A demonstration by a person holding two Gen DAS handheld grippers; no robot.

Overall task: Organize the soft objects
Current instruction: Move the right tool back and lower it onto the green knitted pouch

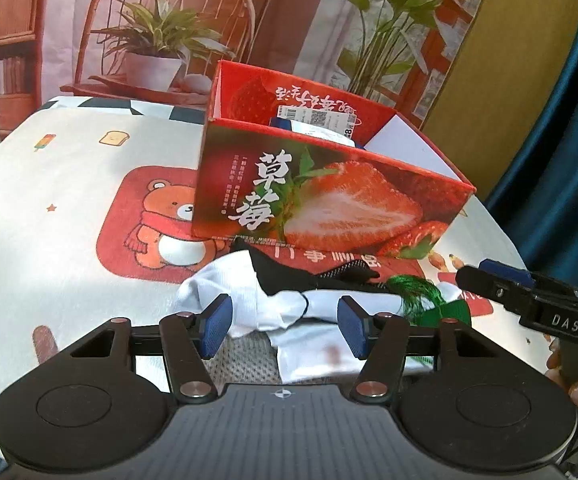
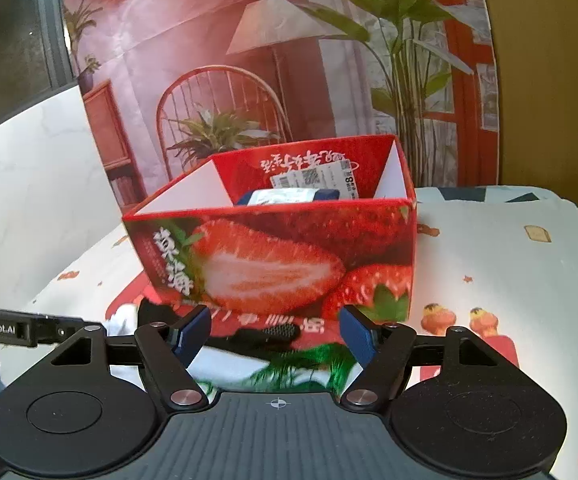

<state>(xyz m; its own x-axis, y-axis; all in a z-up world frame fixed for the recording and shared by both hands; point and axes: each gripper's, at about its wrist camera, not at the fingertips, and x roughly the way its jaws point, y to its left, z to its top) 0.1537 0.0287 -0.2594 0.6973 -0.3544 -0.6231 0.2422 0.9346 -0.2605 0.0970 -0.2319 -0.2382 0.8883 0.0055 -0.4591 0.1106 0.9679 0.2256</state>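
Observation:
A pile of soft things lies in front of a red strawberry box (image 1: pixel 321 200): white socks (image 1: pixel 249 300), a black cloth piece (image 1: pixel 289 276) and a green tinsel bow (image 1: pixel 429 300). My left gripper (image 1: pixel 285 326) is open and empty, its blue pads on either side of the white socks, just above them. My right gripper (image 2: pixel 275 338) is open and empty over the green tinsel bow (image 2: pixel 309 364) and the black cloth piece (image 2: pixel 269 334). The box (image 2: pixel 281 260) holds a blue packet with a white label (image 2: pixel 289 196).
The table has a white cartoon-print cloth (image 1: pixel 49 220) with a red bear mat (image 1: pixel 149 220). A printed backdrop of a chair and plants (image 2: pixel 249 80) stands behind the box. The right gripper's body (image 1: pixel 529 304) shows at the right of the left wrist view.

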